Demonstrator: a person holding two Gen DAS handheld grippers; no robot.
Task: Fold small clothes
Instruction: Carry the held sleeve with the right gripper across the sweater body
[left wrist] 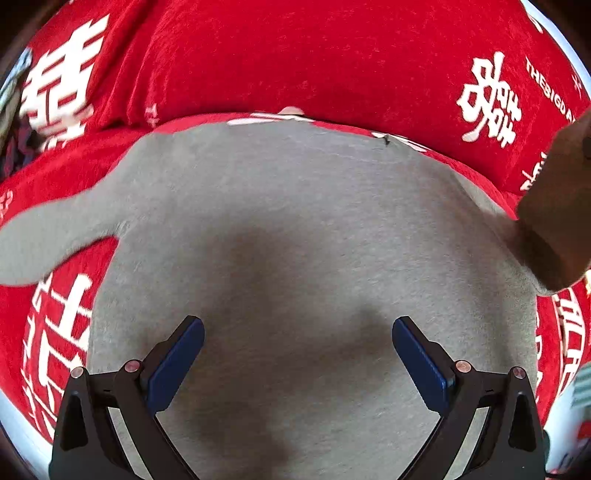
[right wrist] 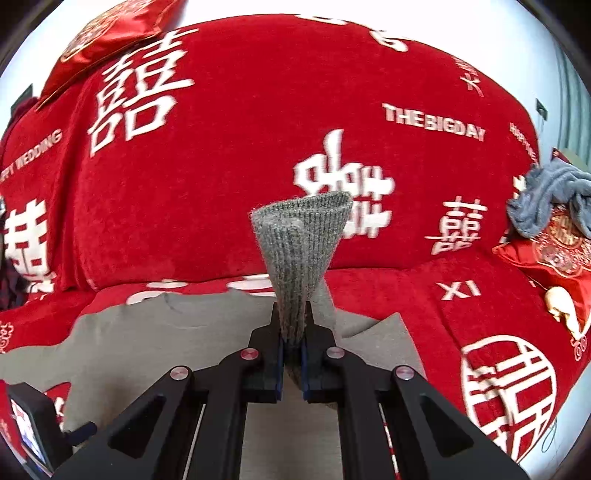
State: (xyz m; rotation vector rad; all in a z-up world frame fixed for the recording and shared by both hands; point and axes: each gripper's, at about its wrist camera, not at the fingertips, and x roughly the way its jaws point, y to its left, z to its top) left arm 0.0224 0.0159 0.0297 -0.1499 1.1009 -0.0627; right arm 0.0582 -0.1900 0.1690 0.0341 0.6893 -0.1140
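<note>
A small grey sweater (left wrist: 295,229) lies flat on the seat of a red sofa cover (left wrist: 295,55), one sleeve (left wrist: 48,236) stretched out to the left. My left gripper (left wrist: 297,332) hovers over the sweater's body, open, its blue pads (left wrist: 177,362) wide apart with nothing between them. My right gripper (right wrist: 291,321) is shut on the sweater's other sleeve, and the ribbed cuff (right wrist: 303,236) stands up above the jaws. The sweater's body (right wrist: 155,339) with its neckline lies to the left below. A blurred brownish shape (left wrist: 557,206) covers the sweater's right edge in the left wrist view.
The sofa back (right wrist: 258,129) with white characters rises behind the seat. A red cushion (right wrist: 107,33) sits on top at the left. A blue-grey cloth (right wrist: 543,195) lies on another red cushion (right wrist: 554,258) at the right. A dark device (right wrist: 29,424) shows at the lower left.
</note>
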